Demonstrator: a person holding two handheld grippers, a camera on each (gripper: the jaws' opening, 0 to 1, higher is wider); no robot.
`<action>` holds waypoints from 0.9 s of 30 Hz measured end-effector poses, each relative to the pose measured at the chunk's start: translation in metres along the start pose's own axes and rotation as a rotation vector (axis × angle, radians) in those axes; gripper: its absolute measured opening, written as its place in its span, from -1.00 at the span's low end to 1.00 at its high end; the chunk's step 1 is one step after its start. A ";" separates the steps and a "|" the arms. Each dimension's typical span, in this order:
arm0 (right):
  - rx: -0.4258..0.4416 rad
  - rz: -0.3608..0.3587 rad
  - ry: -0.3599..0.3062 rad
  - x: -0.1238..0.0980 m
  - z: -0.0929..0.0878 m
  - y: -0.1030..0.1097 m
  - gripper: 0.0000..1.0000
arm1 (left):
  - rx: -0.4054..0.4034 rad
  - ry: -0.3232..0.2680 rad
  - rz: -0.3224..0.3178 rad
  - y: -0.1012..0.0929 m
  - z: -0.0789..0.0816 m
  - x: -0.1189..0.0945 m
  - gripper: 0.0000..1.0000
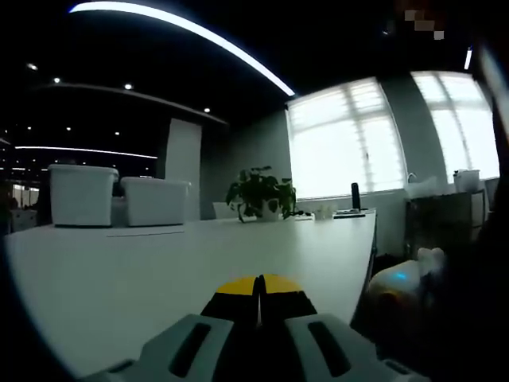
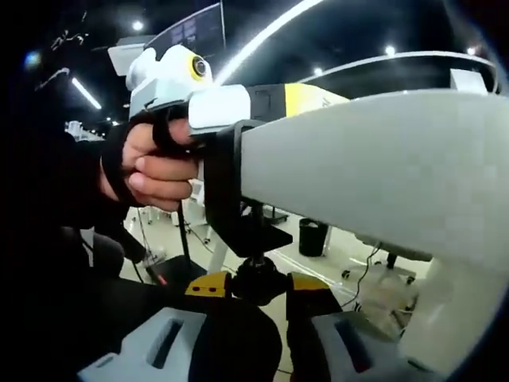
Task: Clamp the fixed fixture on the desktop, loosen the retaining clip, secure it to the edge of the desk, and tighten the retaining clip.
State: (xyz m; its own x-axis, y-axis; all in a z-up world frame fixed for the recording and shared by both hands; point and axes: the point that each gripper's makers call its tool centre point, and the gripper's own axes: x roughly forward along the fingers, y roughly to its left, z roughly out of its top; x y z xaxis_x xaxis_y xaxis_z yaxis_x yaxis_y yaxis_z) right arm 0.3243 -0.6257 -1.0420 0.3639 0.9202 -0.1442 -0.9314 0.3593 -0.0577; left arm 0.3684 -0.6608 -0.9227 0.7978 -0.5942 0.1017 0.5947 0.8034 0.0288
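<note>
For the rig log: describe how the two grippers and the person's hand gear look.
The left gripper has pale grey jaw bodies with dark oval slots, then black sections ending in yellow tips. The right gripper has the same build: pale grey slotted bodies, black sections, yellow tips. In the right gripper view, the person's hand wears a black strap across it and a dark sleeve.

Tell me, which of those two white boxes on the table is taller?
The left white box, seen in the left gripper view, is the taller; the right white box beside it on the table sits lower.

Dim room, blown-out windows (image 1: 390, 135), soft fisheye blur.
</note>
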 end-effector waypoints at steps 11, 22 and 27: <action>0.098 -0.294 0.069 -0.017 -0.003 -0.016 -0.40 | -0.001 0.000 -0.001 0.000 0.000 0.000 -0.98; 0.069 -0.751 0.139 -0.021 -0.009 0.001 0.10 | 0.027 -0.030 -0.022 -0.002 0.002 -0.002 -0.98; 0.080 -0.817 0.135 -0.010 -0.006 -0.002 0.04 | 0.039 -0.041 -0.030 -0.004 0.003 -0.004 -0.98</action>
State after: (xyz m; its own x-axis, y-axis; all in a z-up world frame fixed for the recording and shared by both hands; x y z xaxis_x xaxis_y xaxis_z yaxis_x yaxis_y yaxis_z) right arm 0.3220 -0.6367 -1.0465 0.9179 0.3399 -0.2047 -0.3691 0.9208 -0.1263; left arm 0.3629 -0.6612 -0.9200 0.7748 -0.6164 0.1406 0.6131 0.7868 0.0713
